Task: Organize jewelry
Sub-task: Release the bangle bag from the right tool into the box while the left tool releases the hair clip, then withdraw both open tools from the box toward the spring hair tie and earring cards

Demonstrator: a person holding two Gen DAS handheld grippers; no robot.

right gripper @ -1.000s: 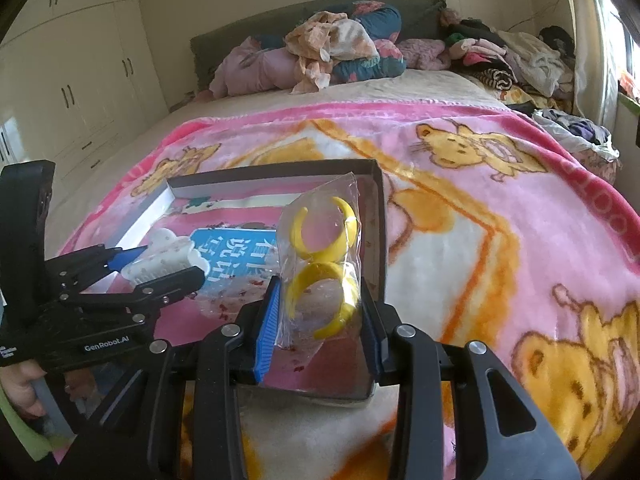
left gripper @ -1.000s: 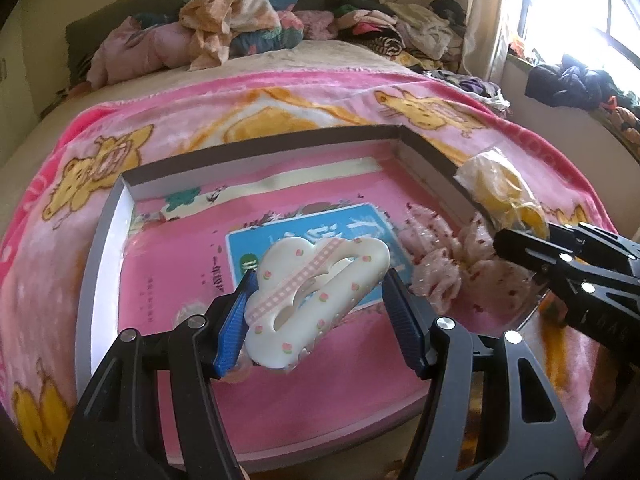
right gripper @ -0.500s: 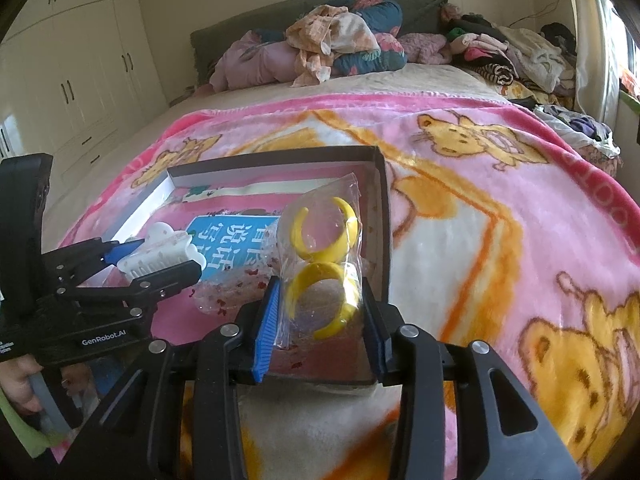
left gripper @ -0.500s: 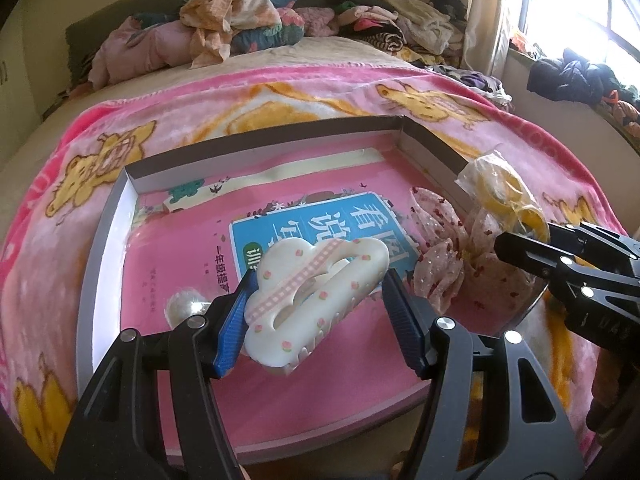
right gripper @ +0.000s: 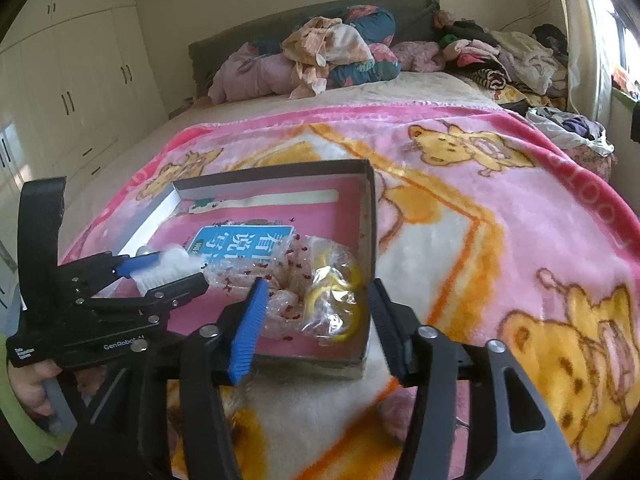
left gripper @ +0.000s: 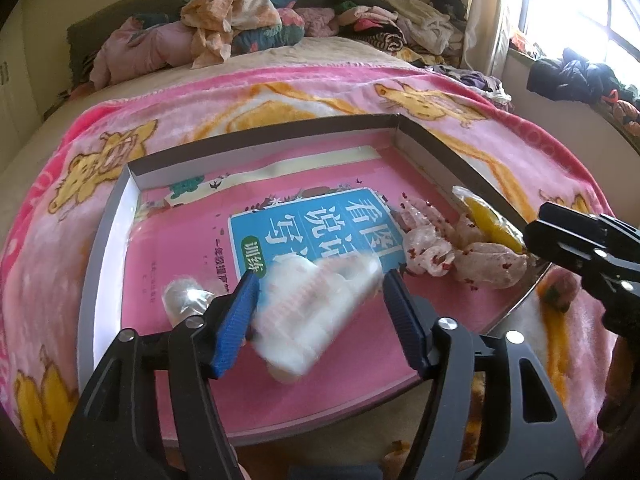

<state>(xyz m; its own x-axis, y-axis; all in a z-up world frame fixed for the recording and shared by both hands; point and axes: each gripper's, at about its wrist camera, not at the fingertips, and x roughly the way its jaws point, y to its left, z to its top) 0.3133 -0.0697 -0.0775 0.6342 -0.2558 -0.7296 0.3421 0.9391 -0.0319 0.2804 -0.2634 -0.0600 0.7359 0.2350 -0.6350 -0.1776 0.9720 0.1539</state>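
A shallow grey box (left gripper: 104, 240) with a pink printed floor lies on the bed. My left gripper (left gripper: 320, 312) is open over its near part; a white cloud-shaped hair clip (left gripper: 312, 312) shows blurred between the fingers, loose. My right gripper (right gripper: 316, 324) is open above the box's near right corner (right gripper: 360, 364). The clear bag of yellow rings (right gripper: 332, 300) lies in that corner, beside a clear red-dotted scrunchie (right gripper: 256, 276). The bag (left gripper: 488, 220) and scrunchie (left gripper: 460, 252) also show in the left wrist view.
A small clear wrapped piece (left gripper: 184, 300) lies in the box at the near left. The box rests on a pink bear-print blanket (right gripper: 500, 208). Piled clothes (right gripper: 328, 52) lie at the head of the bed. White wardrobes (right gripper: 72, 92) stand to the left.
My right gripper opened and the bag of yellow rings dropped into the box's near right corner. My left gripper opened wider and the white clip is slipping down, blurred.
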